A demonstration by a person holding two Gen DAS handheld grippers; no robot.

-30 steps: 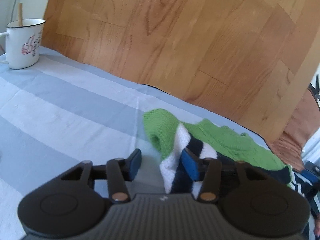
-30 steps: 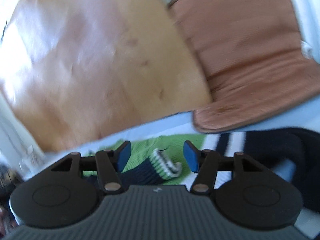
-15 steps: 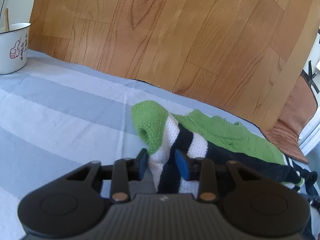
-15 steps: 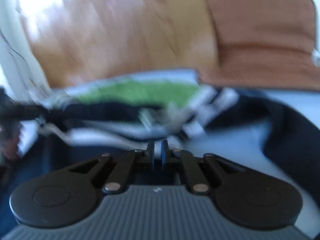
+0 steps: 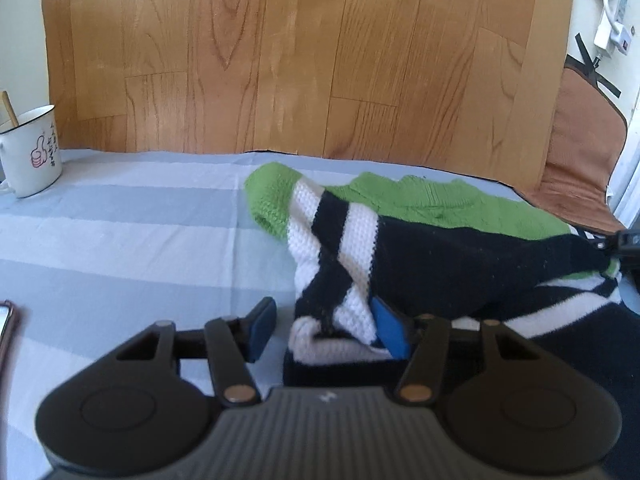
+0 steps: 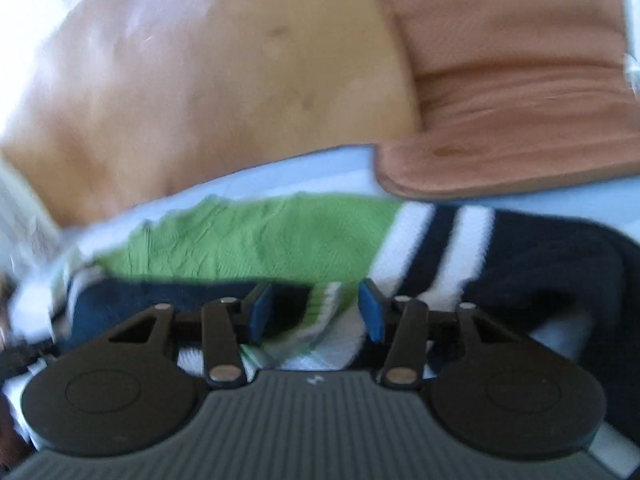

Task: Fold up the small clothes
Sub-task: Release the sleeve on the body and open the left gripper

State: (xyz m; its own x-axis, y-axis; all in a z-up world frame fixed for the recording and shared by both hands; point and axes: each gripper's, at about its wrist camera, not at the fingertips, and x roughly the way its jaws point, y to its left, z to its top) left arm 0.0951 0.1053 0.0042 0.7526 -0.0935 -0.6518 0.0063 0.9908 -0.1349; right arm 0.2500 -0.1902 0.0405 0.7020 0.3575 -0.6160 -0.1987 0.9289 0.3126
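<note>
A small knitted sweater (image 5: 432,232) in green, white and navy lies on the blue-striped cloth (image 5: 120,240). Its striped sleeve is folded across the navy body. My left gripper (image 5: 326,330) is open, with the sleeve's cuff end lying between its blue pads (image 5: 390,330). In the right wrist view the sweater (image 6: 280,236) lies spread with its other striped sleeve to the right. My right gripper (image 6: 316,312) is open, with a ribbed green-and-white edge between its blue pads (image 6: 370,316).
A white enamel mug (image 5: 30,152) with a stick in it stands at the far left. A phone edge (image 5: 6,324) shows at the left border. A wood-pattern board (image 5: 300,52) rises behind the cloth. A brown cushion (image 6: 520,92) lies at the right.
Both grippers were closed on the sweater half a second ago and have opened, releasing it. The sleeve now lies folded over the navy body.
</note>
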